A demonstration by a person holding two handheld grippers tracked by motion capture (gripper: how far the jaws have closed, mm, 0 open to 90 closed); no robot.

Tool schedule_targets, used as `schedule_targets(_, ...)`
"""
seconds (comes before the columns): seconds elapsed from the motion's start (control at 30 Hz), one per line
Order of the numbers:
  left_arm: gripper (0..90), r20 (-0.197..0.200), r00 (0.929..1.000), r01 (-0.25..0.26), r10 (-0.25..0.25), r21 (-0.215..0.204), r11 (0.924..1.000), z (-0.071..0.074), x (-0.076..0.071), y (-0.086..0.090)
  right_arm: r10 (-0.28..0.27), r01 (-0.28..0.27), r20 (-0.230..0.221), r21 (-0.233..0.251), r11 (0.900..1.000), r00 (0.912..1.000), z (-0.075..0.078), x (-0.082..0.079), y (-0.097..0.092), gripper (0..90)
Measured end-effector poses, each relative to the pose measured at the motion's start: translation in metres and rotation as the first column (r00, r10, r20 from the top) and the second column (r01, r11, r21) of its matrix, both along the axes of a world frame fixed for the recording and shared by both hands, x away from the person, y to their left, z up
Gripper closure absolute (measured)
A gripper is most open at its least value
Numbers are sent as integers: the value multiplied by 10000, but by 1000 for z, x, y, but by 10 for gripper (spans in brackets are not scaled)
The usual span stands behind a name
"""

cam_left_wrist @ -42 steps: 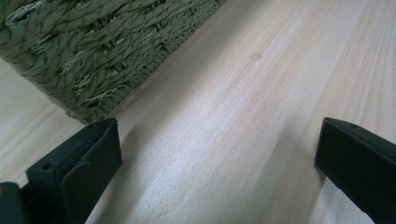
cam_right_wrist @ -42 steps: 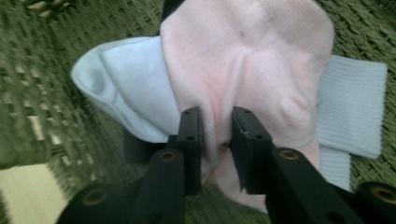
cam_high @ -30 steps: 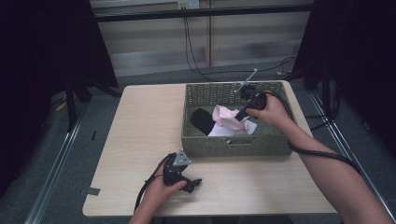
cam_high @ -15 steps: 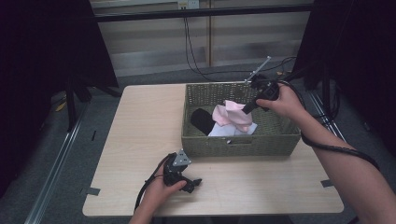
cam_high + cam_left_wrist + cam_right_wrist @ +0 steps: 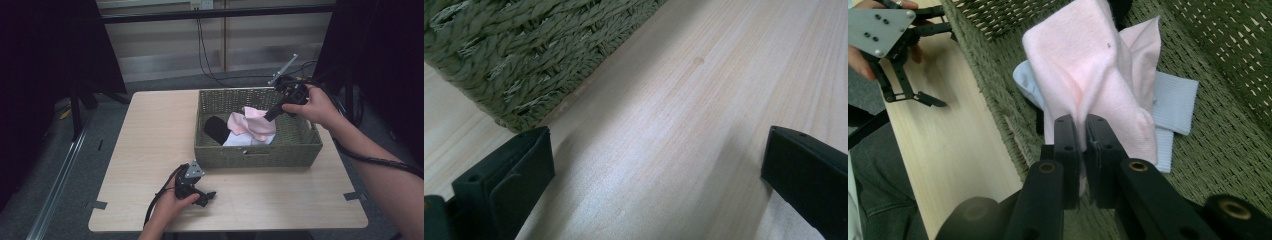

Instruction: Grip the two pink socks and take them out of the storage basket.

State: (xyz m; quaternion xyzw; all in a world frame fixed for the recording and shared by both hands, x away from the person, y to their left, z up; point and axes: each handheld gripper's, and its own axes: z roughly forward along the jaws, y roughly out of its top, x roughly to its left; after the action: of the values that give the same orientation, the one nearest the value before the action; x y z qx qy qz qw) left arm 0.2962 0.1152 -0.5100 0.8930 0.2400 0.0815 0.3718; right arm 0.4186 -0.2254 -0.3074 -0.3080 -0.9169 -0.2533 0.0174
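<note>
A pink cloth [image 5: 252, 121] hangs partly lifted over the green woven basket [image 5: 260, 152], and my right gripper [image 5: 270, 116] is shut on its upper fold. In the right gripper view the two jaws pinch the pink cloth [image 5: 1098, 70] between them at my right gripper [image 5: 1082, 125]. Under it lie a pale blue cloth [image 5: 1173, 107] and a black item [image 5: 216, 128]. My left gripper [image 5: 209, 196] rests low on the wooden table [image 5: 150, 130] in front of the basket's left corner, open with nothing between its jaws. The left gripper view shows the gripper [image 5: 656, 160] wide apart beside the basket corner [image 5: 519, 55].
Beyond the table's far edge run cables [image 5: 210, 55] and a wall panel. Dark curtains stand at both sides, with a metal rail [image 5: 60, 190] on the floor at the left. The table's left half is bare wood.
My right gripper has risen and drawn toward the basket's far right corner, pulling the pink cloth up with it. The left gripper has stayed where it was.
</note>
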Motion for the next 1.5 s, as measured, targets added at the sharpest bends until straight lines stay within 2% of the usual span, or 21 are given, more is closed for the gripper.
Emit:
schedule_targets(0.2,0,-7,10000,3,-3,-2,10000,0,0,0,142,-142,-16,148,9998,9999,8,-7,-2,845)
schedule_targets(0.5,0,-1,10000,8,-8,-4,10000,0,0,0,248,-248,45,121,9996,9997,23,-17,-9,844)
schedule_targets(0.67,0,-9,10000,22,-22,-16,10000,0,0,0,402,-404,82,187,9990,9992,30,-26,-12,844)
schedule_targets(0.8,0,-7,10000,18,-18,-20,10000,0,0,0,641,-646,139,416,9970,9978,34,-36,-12,844)
schedule_targets(1.13,0,-4,10000,19,-19,-17,10000,0,0,0,1229,-1238,178,690,9899,9923,31,-55,-7,844)
schedule_targets(1.2,0,-5,10000,15,-15,-12,10000,0,0,0,1397,-1410,199,909,9858,9900,29,-61,-5,844)
schedule_targets(1.5,0,5,10000,5,-5,6,10000,0,0,0,1581,-1572,22,1188,9804,9874,21,-78,-6,843)
